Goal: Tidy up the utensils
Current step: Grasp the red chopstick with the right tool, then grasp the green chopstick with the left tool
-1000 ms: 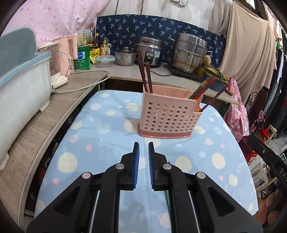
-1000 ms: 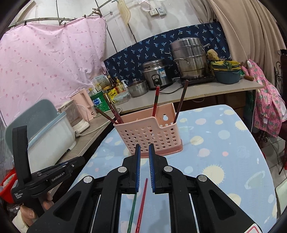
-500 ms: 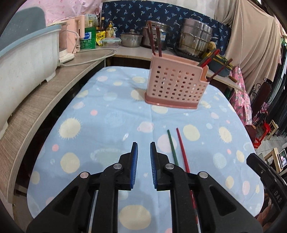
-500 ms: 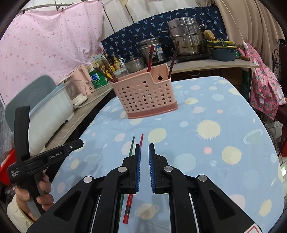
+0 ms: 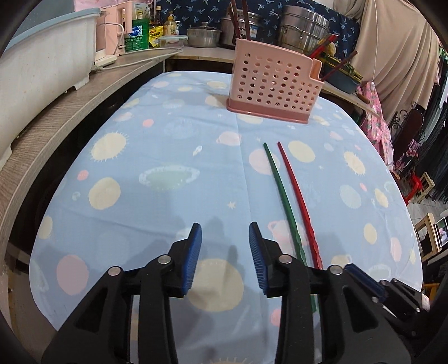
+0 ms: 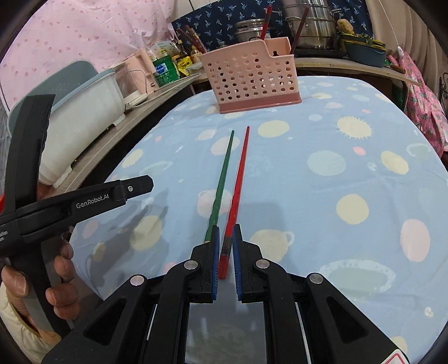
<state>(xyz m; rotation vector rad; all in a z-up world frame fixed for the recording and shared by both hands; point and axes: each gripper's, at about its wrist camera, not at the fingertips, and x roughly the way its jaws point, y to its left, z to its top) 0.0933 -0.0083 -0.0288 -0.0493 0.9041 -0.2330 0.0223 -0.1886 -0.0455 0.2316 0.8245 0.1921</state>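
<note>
A green chopstick (image 5: pixel 280 184) and a red chopstick (image 5: pixel 294 182) lie side by side on the blue patterned tablecloth (image 5: pixel 168 173), pointing at a pink perforated utensil caddy (image 5: pixel 274 81) that holds several chopsticks. My left gripper (image 5: pixel 225 229) hovers left of the pair, its jaws opening with nothing between them. My right gripper (image 6: pixel 226 232) is shut and low over the near ends. The red chopstick (image 6: pixel 239 173) shows in the narrow slit between its fingers, and the green chopstick (image 6: pixel 222 179) runs just outside the left finger. Whether the pads touch the red one I cannot tell.
A wooden counter (image 5: pixel 56 126) curves along the left with a white and blue tub (image 5: pixel 42 64), a kettle and bottles. Steel pots (image 5: pixel 302 25) stand behind the caddy (image 6: pixel 252 78). A person's hand (image 6: pixel 61 280) holds the left gripper (image 6: pixel 145 186).
Both grippers have come down and back toward the table's near end, so the caddy looks farther off. The left jaws have spread apart. The right gripper now sits over the chopsticks' near ends.
</note>
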